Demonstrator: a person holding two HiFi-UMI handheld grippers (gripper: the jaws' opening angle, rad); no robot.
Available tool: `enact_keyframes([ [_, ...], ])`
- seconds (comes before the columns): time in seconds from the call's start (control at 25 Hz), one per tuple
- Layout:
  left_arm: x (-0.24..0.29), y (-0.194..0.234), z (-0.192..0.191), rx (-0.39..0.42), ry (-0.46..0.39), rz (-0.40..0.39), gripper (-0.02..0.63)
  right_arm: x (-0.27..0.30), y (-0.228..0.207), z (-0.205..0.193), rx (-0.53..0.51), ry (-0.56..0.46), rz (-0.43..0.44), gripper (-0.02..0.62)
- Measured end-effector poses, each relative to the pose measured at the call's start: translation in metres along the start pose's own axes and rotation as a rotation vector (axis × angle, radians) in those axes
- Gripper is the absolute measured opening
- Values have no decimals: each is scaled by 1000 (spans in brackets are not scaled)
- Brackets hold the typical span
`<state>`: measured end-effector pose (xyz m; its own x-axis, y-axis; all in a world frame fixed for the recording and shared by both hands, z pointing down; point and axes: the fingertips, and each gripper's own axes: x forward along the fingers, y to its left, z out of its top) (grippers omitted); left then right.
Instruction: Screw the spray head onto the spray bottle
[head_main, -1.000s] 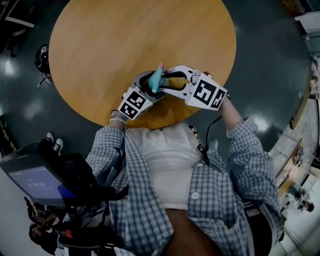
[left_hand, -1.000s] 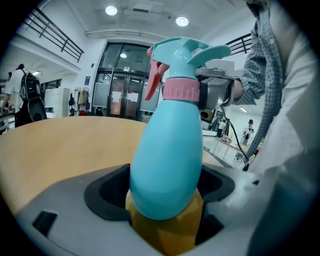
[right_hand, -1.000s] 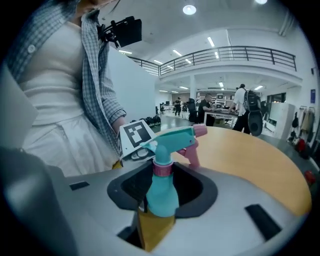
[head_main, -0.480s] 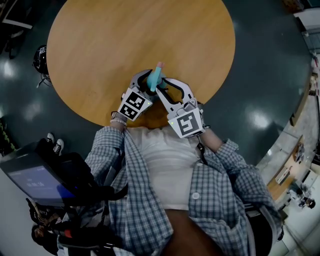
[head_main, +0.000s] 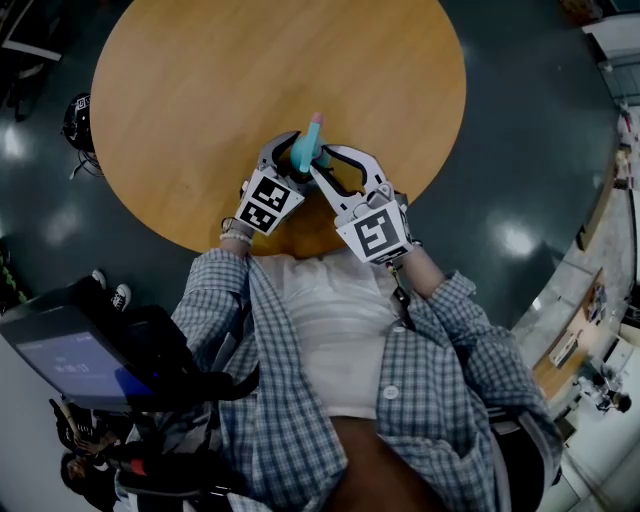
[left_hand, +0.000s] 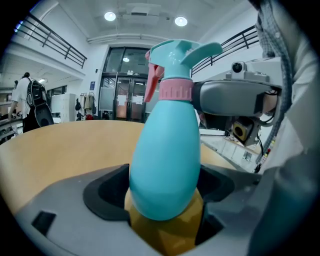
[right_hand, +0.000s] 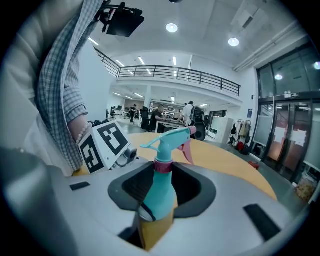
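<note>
A teal spray bottle (head_main: 303, 150) stands upright over the near part of the round wooden table (head_main: 250, 70). Its teal spray head (left_hand: 180, 52) with a pink trigger (head_main: 317, 118) sits on the neck by a pink collar (left_hand: 176, 90). My left gripper (head_main: 290, 162) is shut on the bottle's body (left_hand: 165, 155) from the near left. My right gripper (head_main: 322, 158) comes in from the near right, its jaws against the pink collar (right_hand: 163, 166) just under the spray head (right_hand: 167, 140). The bottle's base is hidden by the jaws.
The person's torso in a checked shirt (head_main: 340, 380) stands right at the table's near edge. A cart with a screen (head_main: 70, 360) is at the lower left, and a dark object (head_main: 80, 115) lies on the floor left of the table. The left gripper's marker cube (right_hand: 105, 145) is close beside the right gripper's jaws.
My right gripper swung from the bottle's right side round to its near side and took hold at the collar. The bottle and both grippers drifted slightly farther onto the table.
</note>
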<state>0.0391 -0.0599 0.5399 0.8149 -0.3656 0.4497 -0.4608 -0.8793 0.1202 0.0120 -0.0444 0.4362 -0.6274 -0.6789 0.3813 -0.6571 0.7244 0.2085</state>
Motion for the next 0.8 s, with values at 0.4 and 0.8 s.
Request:
enact_keyframes([
  [0.4,-8,-2,-11,29,31,1,408,-4,1,-1,-20,28,23,106],
  [0.8,-36,1,-42,41,53,107,152,1,-4,-10,-25,37,35,106],
])
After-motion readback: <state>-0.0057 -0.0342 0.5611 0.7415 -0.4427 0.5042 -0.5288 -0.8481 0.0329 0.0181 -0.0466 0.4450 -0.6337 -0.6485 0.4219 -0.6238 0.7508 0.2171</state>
